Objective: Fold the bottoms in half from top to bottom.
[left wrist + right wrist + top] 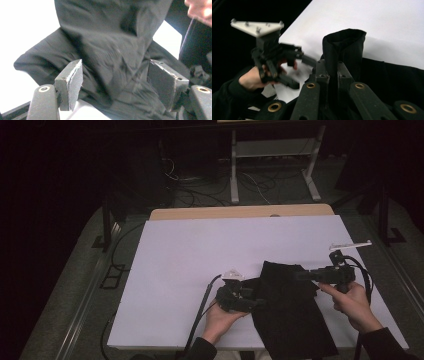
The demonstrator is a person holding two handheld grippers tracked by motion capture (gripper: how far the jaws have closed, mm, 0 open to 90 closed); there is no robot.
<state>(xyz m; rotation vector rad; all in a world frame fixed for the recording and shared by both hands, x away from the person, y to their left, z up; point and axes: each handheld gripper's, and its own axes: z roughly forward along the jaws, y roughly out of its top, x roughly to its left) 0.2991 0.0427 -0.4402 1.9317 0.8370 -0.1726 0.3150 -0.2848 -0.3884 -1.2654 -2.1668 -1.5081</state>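
Pinching a raised fold of the black cloth between clamped jaws, right gripper; left gripper spread apart, pads off the fabric bunched between them. Cloth lying rumpled on the white table, near edge. Likely risk: fold slipping free if tugged one-sided, dragging everything askew.

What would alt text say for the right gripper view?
The right gripper pinches a raised fold of black cloth between its shut jaws, above a white table. At left, a person's hand holds the left gripper near the cloth's edge.
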